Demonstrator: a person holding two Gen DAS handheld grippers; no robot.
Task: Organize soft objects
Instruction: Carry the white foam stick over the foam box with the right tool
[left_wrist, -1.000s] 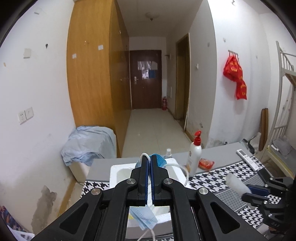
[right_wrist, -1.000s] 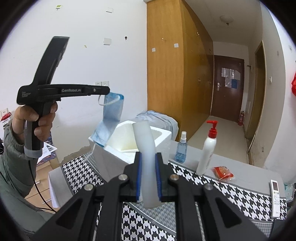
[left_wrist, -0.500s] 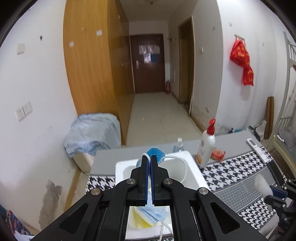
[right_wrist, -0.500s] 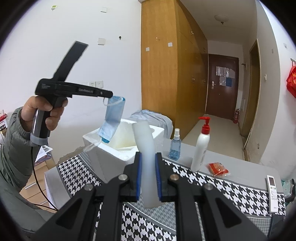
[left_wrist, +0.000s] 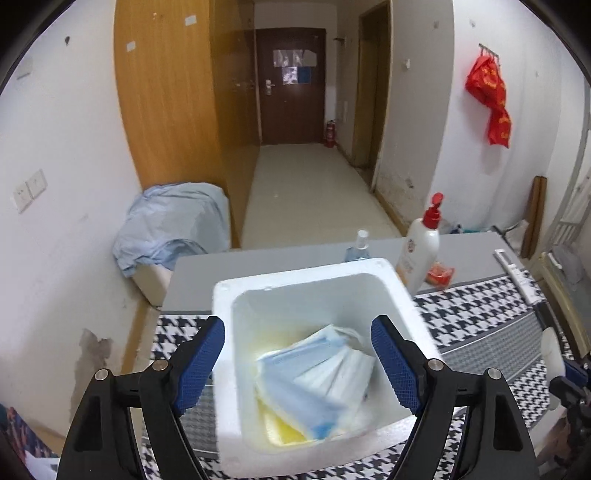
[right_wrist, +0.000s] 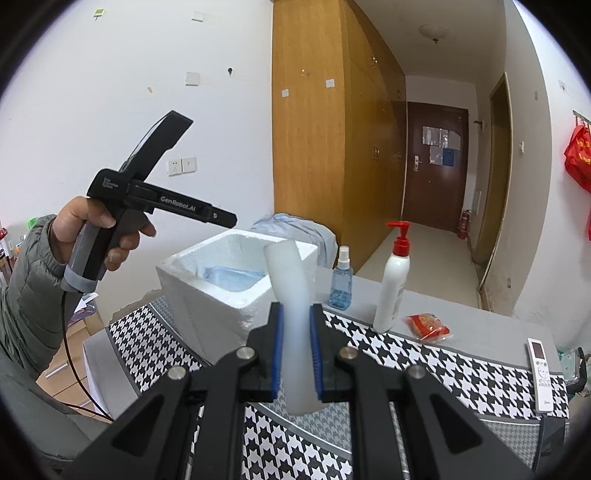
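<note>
A white foam box (left_wrist: 295, 284) (right_wrist: 207, 280) stands on the houndstooth table cloth. Blue face masks (left_wrist: 317, 376) (right_wrist: 236, 275) lie inside it, blurred in the left wrist view. My left gripper (left_wrist: 297, 360) hovers over the box, its jaws opening wide, with nothing pressed between the blue pads; the masks lie below them. In the right wrist view a person's hand holds that left gripper (right_wrist: 221, 219) above the box. My right gripper (right_wrist: 295, 350) is shut on a white foam tube (right_wrist: 291, 295) that stands up and bends slightly.
Behind the box stand a small blue spray bottle (right_wrist: 340, 280) and a white pump bottle with a red top (right_wrist: 393, 284) (left_wrist: 421, 247). A red packet (right_wrist: 426, 325) and a white remote (right_wrist: 541, 373) lie on the table to the right. A cloth-covered bin (left_wrist: 173, 225) sits on the floor.
My left gripper tipped down over the foam box and its jaws sprang apart, letting the blue mask drop into the box. The right gripper kept still with the tube.
</note>
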